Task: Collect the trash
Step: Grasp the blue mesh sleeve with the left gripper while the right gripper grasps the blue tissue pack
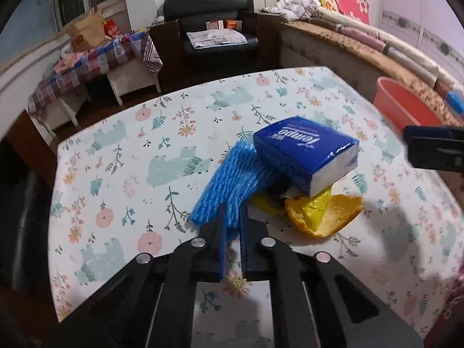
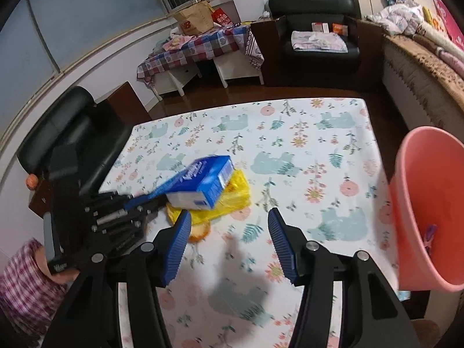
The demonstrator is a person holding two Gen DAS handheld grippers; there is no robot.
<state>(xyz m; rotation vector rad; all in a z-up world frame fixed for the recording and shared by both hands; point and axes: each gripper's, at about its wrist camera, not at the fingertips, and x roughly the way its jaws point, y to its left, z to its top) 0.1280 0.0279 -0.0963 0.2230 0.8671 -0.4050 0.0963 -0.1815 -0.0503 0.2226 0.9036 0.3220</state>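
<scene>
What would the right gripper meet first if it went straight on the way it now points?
Probably the bare floral tablecloth. The right gripper, jaws open and empty, aims at the cloth just right of the crinkled yellow plastic wrapper and blue tissue pack. Depth is unclear; its left finger may graze the wrapper.

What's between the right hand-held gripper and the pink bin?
Nothing: in the right wrist view, only bare flowered tablecloth lies between the open right hand-held gripper and the pink bin.
</scene>
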